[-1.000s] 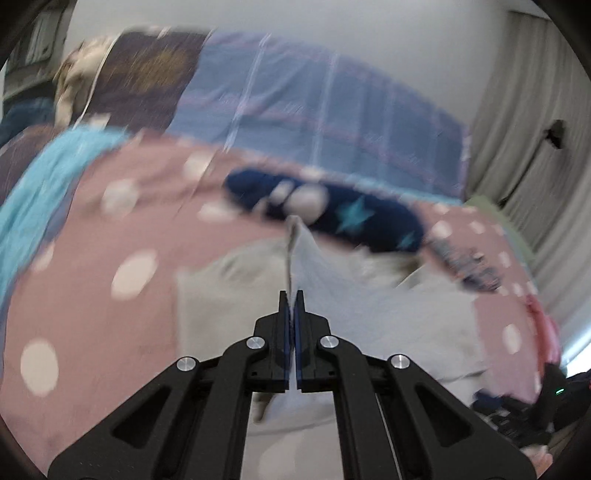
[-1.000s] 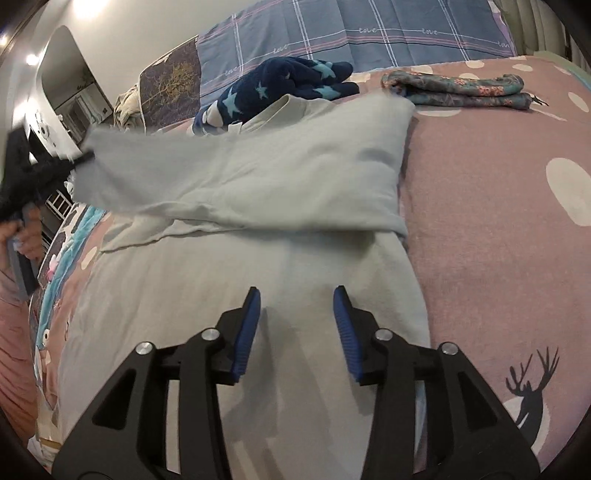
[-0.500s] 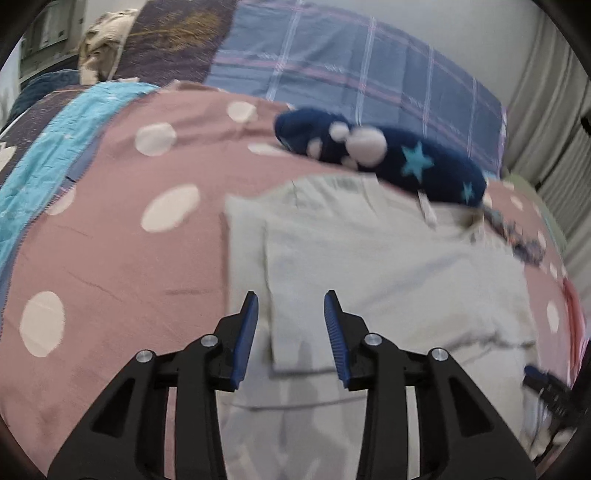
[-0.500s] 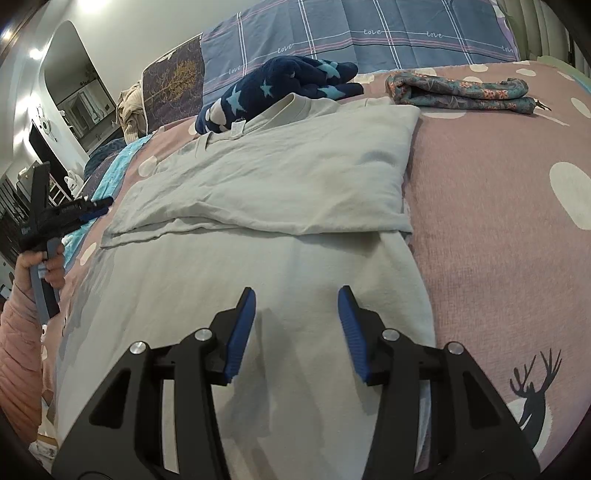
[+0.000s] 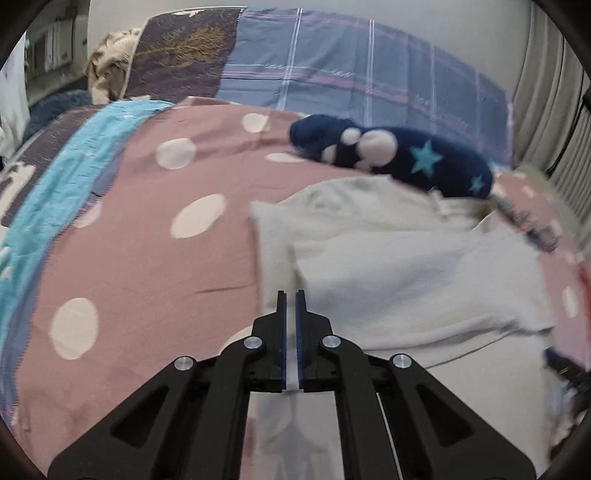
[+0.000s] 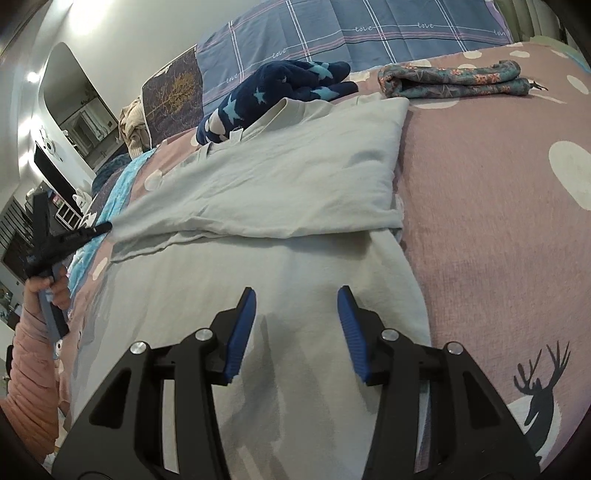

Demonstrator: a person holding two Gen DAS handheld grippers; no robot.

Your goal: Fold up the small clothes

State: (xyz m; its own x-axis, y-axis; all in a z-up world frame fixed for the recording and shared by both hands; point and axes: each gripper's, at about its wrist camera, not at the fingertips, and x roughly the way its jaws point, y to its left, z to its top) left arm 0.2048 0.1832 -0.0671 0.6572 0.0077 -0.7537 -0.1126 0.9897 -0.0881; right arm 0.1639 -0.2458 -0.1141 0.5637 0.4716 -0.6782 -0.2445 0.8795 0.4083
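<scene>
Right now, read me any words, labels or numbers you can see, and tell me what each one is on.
"love": woven repeatedly along the white stripes of the blue plaid bedding behind the pink bedspread.
Small tag at the collar of the grey shirt: too small to read.
Left wrist view: stripe lettering too blurred to read.

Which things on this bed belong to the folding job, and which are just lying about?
Part of the job:
- grey shirt, partly folded
- left gripper
- right gripper

Lying about:
- navy star garment
- folded floral cloth
- plaid pillow
- polka-dot bedspread
</scene>
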